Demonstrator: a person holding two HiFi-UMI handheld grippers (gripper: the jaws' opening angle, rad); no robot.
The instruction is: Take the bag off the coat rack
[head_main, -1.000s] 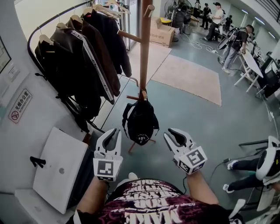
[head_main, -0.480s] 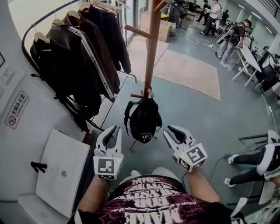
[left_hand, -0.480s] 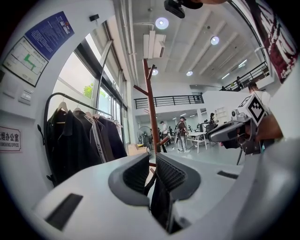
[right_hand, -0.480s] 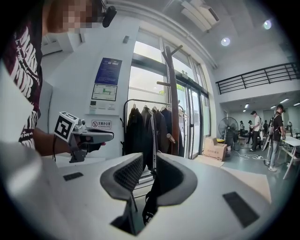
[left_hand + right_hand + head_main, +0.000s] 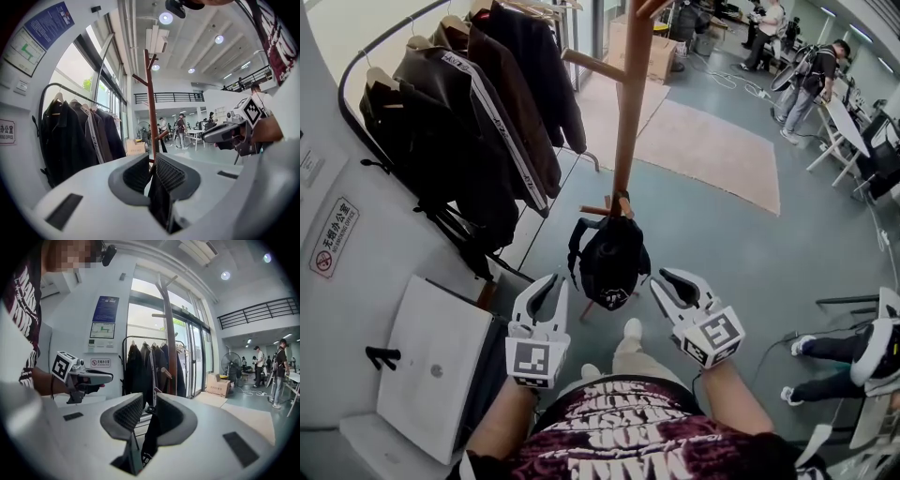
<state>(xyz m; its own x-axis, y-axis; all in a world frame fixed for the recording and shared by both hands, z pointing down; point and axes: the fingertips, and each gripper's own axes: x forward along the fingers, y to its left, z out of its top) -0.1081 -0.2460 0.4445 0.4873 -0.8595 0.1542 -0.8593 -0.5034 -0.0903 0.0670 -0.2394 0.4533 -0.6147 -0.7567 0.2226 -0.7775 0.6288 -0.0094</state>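
Note:
A black bag (image 5: 609,262) hangs from a low peg of the wooden coat rack (image 5: 630,112), just above the floor. My left gripper (image 5: 551,283) is held to the bag's lower left, open, with nothing between its jaws. To the bag's lower right is my right gripper (image 5: 660,284), also open and holding nothing. Neither touches the bag. In the left gripper view the rack's pole (image 5: 150,103) rises beyond the left gripper (image 5: 151,161). In the right gripper view the bag (image 5: 152,437) shows through the gap of the right gripper (image 5: 149,401), in front of the pole (image 5: 169,333).
A clothes rail with several dark jackets (image 5: 478,122) stands left of the rack. A white cabinet (image 5: 431,366) is at the lower left by the wall. A pink rug (image 5: 712,155) lies beyond. A seated person's legs (image 5: 825,352) are at the right; people stand far back.
The person has stepped forward, a foot now showing below the bag. Both grippers have come slightly nearer the bag, the left one shifting right. Both stay open.

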